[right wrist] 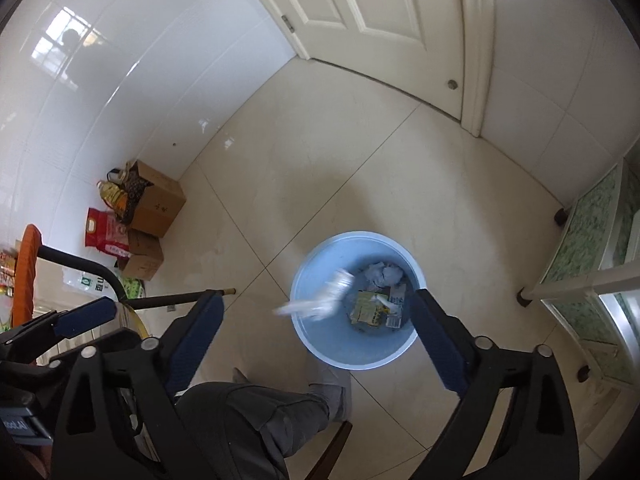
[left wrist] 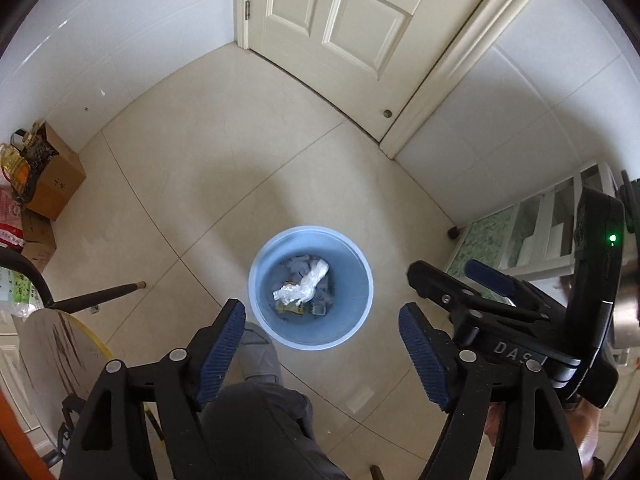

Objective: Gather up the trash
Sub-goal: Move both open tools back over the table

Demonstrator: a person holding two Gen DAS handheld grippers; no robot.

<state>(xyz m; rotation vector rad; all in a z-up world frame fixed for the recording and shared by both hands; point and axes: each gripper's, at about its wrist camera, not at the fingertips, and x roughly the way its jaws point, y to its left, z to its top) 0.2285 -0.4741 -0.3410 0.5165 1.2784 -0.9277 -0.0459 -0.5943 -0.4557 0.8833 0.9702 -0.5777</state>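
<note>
Both claws hang over the blue waste bin (left wrist: 311, 286) on the tiled floor (left wrist: 240, 160), pointing steeply down. My left claw (left wrist: 322, 350) is spread, nothing between its blue pads (left wrist: 224, 356); my right claw (right wrist: 320, 340) is spread wider, also holding nothing. From the left wrist, a crumpled white plastic wrapper (left wrist: 302, 286) shows against the inside of the bin, over the litter at the bottom. From the right wrist the same piece is a motion-blurred white streak (right wrist: 320, 300) crossing the near-left rim, so I judge it to be dropping in, not settled; whether it clears the rim I cannot tell. Already at the bottom: flattened yellow cartons (right wrist: 370, 310) and crumpled paper (right wrist: 384, 274). Step in hand, as I read it, is the release over the bin. To do it well: keep both claws centred above the opening, not over the rim; hold the pads apart until the piece is clear; don't swing away early, since light plastic drifts and can catch the edge or a pad. My own leg (left wrist: 260, 420) and grey shoe (left wrist: 256, 354) sit just beside the bin's near side, so any miss would land by my foot. Cardboard boxes (right wrist: 158, 204), a bottle of oil (right wrist: 114, 196) and a red bag (right wrist: 106, 234) stand against the wall, well apart from the bin. A chair leg (left wrist: 100, 296) runs near the bin's left. Closed door (left wrist: 340, 12) ahead.
</note>
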